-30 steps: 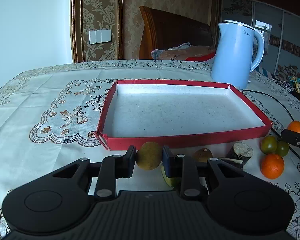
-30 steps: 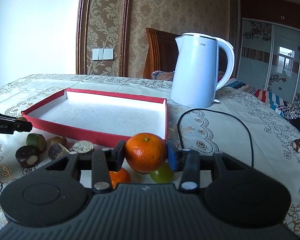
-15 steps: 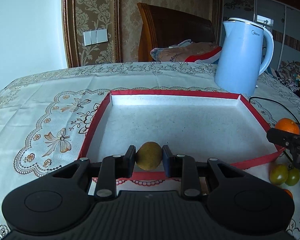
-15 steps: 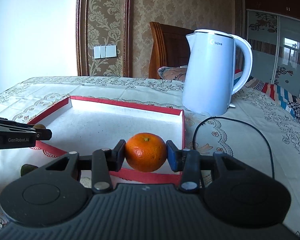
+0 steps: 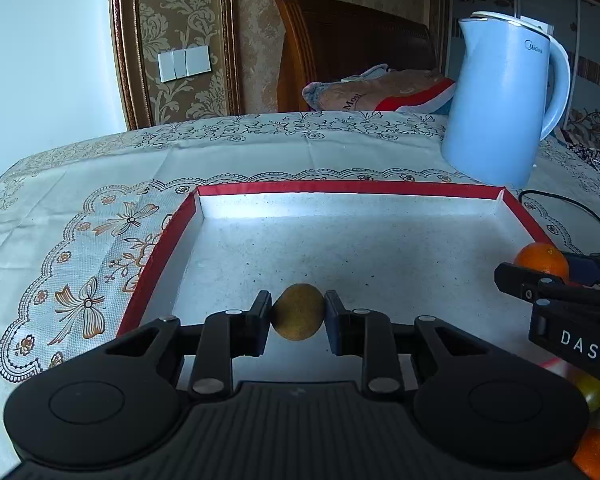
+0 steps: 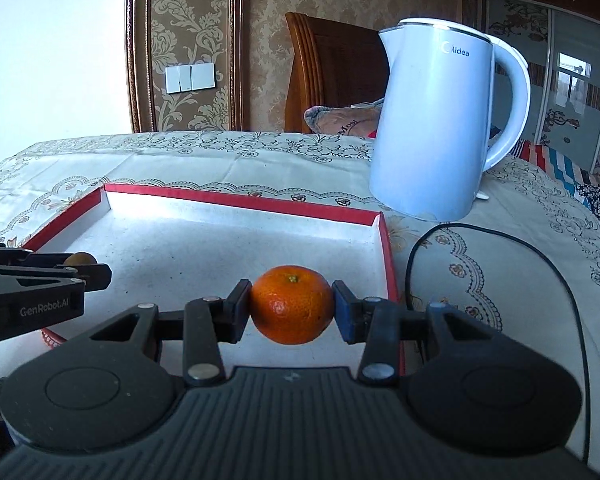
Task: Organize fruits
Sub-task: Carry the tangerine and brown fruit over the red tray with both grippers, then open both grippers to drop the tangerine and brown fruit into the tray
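My left gripper (image 5: 297,312) is shut on a brown kiwi (image 5: 298,312) and holds it over the near left part of the red tray (image 5: 352,187), whose white floor is bare. My right gripper (image 6: 293,305) is shut on an orange mandarin (image 6: 293,305) and holds it over the tray's near right part (image 6: 388,256). In the left wrist view the right gripper (image 5: 540,270) with its mandarin (image 5: 542,258) shows at the right. In the right wrist view the left gripper (image 6: 85,264) with the kiwi (image 6: 80,258) shows at the left.
A pale blue electric kettle (image 5: 500,100) stands behind the tray's far right corner (image 6: 440,120), its black cord (image 6: 500,236) looping on the tablecloth right of the tray. Green fruits (image 5: 592,392) and another mandarin (image 5: 594,452) lie near the tray's front right.
Both grippers rose and moved forward with their fruit, from the table in front of the tray to over the tray's floor. The loose fruits dropped out of sight below.
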